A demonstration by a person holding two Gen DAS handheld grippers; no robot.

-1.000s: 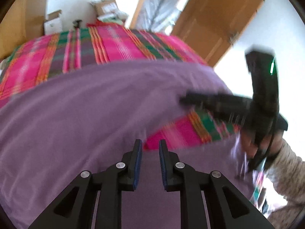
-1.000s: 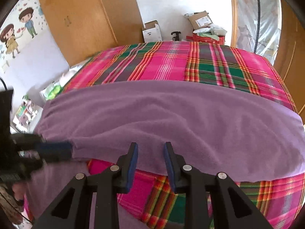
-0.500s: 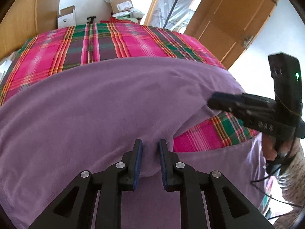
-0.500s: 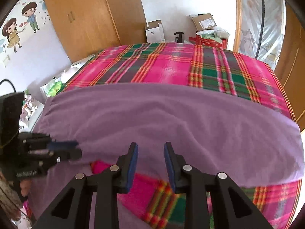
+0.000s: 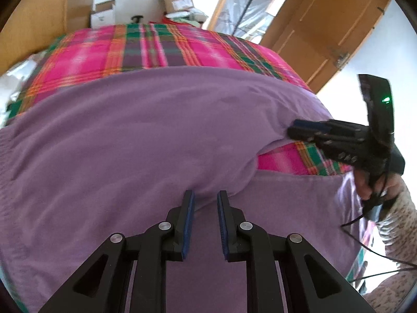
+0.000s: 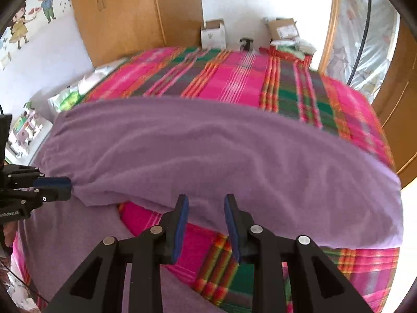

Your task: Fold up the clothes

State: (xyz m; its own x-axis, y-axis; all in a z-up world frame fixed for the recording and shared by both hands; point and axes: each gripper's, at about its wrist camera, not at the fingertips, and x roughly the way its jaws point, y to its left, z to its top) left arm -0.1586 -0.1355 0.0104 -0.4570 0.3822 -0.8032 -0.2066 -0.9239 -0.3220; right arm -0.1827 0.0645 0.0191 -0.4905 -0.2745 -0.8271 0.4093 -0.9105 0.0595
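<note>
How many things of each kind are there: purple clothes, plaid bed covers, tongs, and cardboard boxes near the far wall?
Purple fleece garment: 1
Pink and green plaid bed cover: 1
Black tongs: 2, left tongs and right tongs
Open cardboard boxes: 2, white box, brown box
Total: 6

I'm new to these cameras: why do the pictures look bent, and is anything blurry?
Both wrist views are fisheye, so the plaid bedspread bulges and dark corners ring the frame. Left wrist view: stripes smear, the wall by the door is washed out. Right wrist view: the purple cloth looks soft.
</note>
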